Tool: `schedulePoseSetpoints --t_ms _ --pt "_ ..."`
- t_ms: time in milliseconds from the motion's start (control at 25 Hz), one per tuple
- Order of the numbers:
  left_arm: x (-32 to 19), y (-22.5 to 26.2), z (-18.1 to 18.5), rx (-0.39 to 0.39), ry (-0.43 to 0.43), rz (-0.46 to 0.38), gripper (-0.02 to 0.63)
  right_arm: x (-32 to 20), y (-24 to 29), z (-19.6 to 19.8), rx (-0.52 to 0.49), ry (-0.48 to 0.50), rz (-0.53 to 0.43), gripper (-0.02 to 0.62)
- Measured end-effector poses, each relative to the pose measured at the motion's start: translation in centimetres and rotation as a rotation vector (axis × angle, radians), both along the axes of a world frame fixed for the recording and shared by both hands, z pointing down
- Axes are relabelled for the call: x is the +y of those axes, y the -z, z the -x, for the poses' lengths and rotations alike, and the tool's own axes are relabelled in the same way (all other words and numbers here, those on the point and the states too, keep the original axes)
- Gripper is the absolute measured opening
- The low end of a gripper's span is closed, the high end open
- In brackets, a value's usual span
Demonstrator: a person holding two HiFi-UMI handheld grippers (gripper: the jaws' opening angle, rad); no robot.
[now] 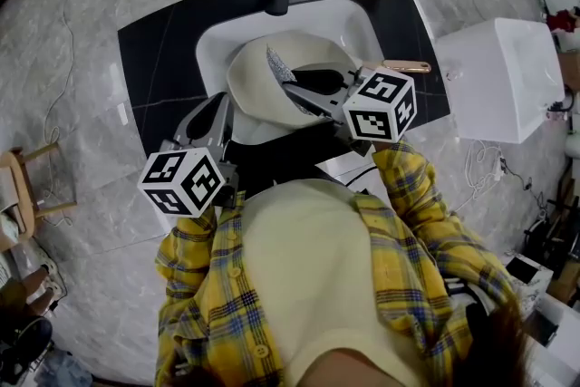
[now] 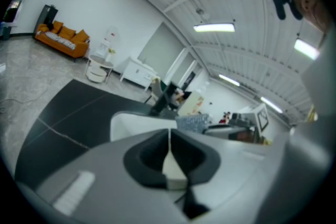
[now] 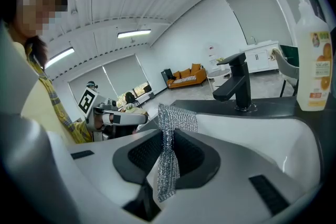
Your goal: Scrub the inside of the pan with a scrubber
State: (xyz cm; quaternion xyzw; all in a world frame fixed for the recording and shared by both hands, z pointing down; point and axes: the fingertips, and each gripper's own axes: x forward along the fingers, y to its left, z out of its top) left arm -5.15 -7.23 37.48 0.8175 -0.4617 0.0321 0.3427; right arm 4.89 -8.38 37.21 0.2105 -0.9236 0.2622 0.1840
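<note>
Head view: the cream pan (image 1: 258,86) lies tilted in the white sink (image 1: 353,18), its open inside turned towards the right gripper (image 1: 283,82). The pan's near edge is covered by both tools and the person's chest. A golden-brown bar pokes out just past the right gripper's marker cube; whether it is the pan's handle cannot be told. Ahead of the right gripper's tips, the silver mesh scrubber (image 1: 276,64) stands as a narrow sliver over the pan's inside, its long axis pointing away from that tool. The left gripper (image 1: 223,107) meets the pan's edge on the side opposite the right gripper.

Left gripper view: the jaws are clamped together on a thin cream edge of the pan (image 2: 173,166); the left gripper (image 2: 169,136) hides the rest of the pan. Beyond its tips show the sink rim (image 2: 126,120), the scrubber (image 2: 191,123) and, blurred, a black faucet (image 2: 165,98).

Right gripper view: the right gripper (image 3: 167,136) pinches the scrubber (image 3: 169,157), a mesh strip running lengthwise through the jaws and widening above the tips. The faucet (image 3: 236,84) and a soap bottle (image 3: 314,60) stand ahead to its right
</note>
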Motion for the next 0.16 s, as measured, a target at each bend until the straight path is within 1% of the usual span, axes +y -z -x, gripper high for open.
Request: schedulePoseSetpoints --t_ms 160 --pt "-0.22 0.11 0.0 0.0 0.0 -0.005 0.009 -0.13 0.1 0.1 -0.017 0.0 0.01 0.077"
